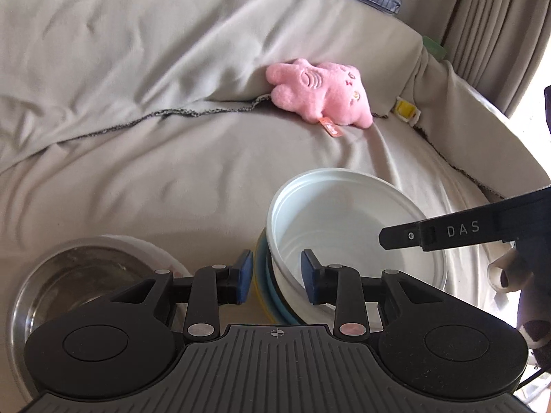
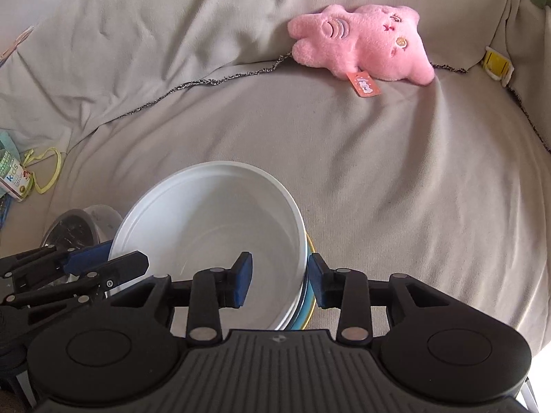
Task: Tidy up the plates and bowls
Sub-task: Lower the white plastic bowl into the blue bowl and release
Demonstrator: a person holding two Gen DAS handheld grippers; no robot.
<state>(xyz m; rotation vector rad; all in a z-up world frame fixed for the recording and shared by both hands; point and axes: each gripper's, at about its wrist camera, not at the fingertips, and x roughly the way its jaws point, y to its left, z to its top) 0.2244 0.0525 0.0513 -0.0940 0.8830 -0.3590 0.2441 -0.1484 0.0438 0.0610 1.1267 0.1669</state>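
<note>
White bowl (image 2: pixel 213 237) upright atop stacked plates (image 2: pixel 308 313); steel bowl (image 1: pixel 75 275) beside.

A grey-covered couch (image 2: pixel 344 179) carries the things. On it lie a pink plush toy (image 2: pixel 365 41), a stack of bowls (image 2: pixel 213 227) and a steel bowl (image 1: pixel 69 275).

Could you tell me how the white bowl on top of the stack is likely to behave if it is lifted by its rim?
The white bowl looks thin-walled, so probably light and slightly flexible. Its smooth surface may slip between pads. It sits nested on coloured plates, which might shift on the soft sofa cover.
</note>
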